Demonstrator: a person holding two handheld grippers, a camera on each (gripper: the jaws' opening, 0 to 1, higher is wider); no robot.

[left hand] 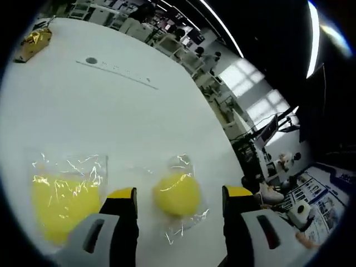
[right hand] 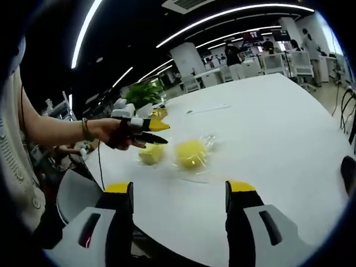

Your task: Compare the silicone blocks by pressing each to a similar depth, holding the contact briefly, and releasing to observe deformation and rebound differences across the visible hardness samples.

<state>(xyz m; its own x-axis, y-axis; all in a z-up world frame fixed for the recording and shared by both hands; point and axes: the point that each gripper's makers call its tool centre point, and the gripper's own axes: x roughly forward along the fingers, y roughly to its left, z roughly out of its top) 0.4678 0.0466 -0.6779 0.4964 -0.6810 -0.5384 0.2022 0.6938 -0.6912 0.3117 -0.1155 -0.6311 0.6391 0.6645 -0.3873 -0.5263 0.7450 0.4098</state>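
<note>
bagged yellow blocks [left hand: 177, 193], white table [left hand: 139, 122], plant [right hand: 143, 92]

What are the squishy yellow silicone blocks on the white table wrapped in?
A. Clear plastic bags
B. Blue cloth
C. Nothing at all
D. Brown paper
A: both yellow silicone blocks, the rounded one and the flatter one, lie inside crinkly, shiny clear plastic bags on the white table.
</note>
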